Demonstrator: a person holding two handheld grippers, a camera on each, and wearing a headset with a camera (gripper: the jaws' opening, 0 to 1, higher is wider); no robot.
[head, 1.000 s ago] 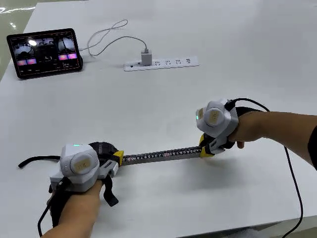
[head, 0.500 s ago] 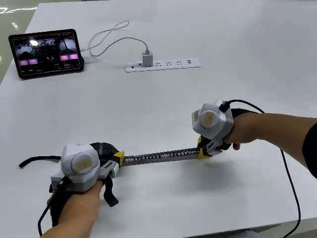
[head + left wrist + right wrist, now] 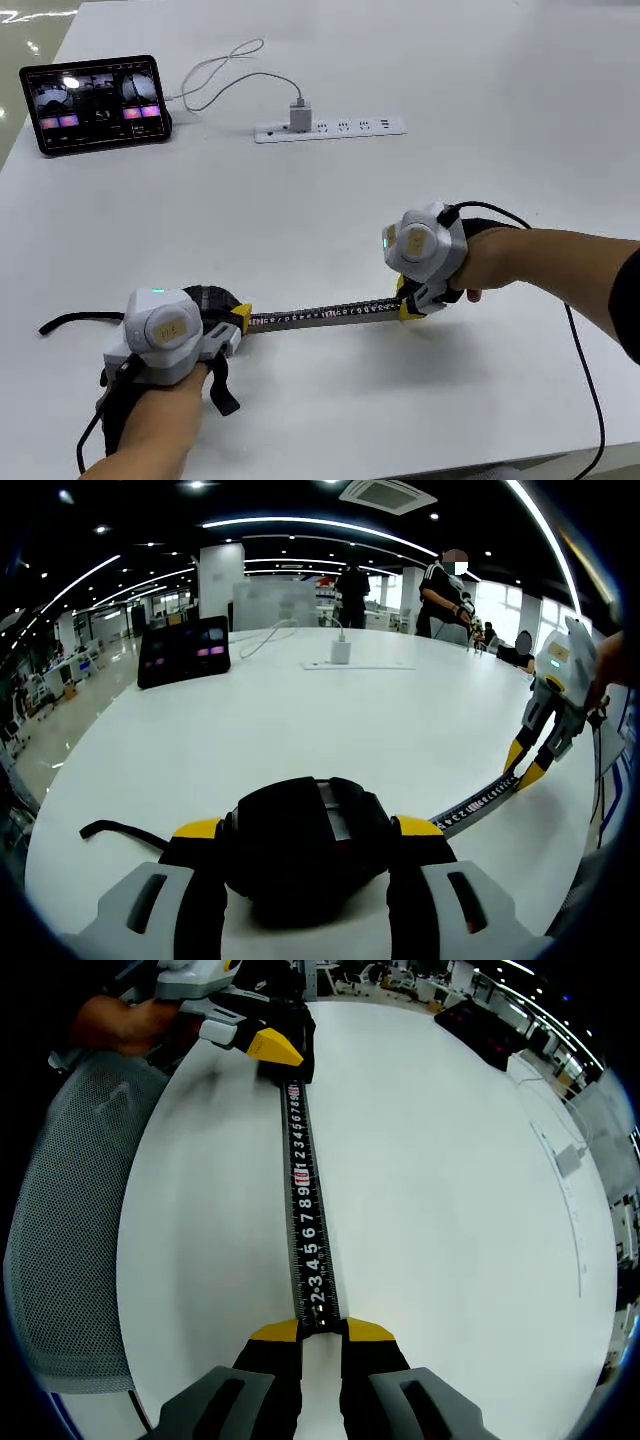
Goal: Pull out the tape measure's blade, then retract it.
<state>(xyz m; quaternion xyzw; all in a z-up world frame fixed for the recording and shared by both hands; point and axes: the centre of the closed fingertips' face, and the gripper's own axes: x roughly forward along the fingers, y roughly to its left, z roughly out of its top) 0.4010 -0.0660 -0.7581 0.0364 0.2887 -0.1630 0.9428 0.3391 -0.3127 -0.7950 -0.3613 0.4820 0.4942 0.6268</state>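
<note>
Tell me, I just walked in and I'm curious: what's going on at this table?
A person works two handheld grippers. The left gripper is clamped on the black tape measure case, and the right gripper pinches the tip of its numbered blade, which lies stretched out between them across the white table.

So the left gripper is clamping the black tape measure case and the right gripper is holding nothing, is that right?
Not quite. The left gripper does clamp the black tape measure case, but the right gripper is not empty: its jaws are shut on the end of the blade, pulled out from the case. The right gripper view shows it.
</note>
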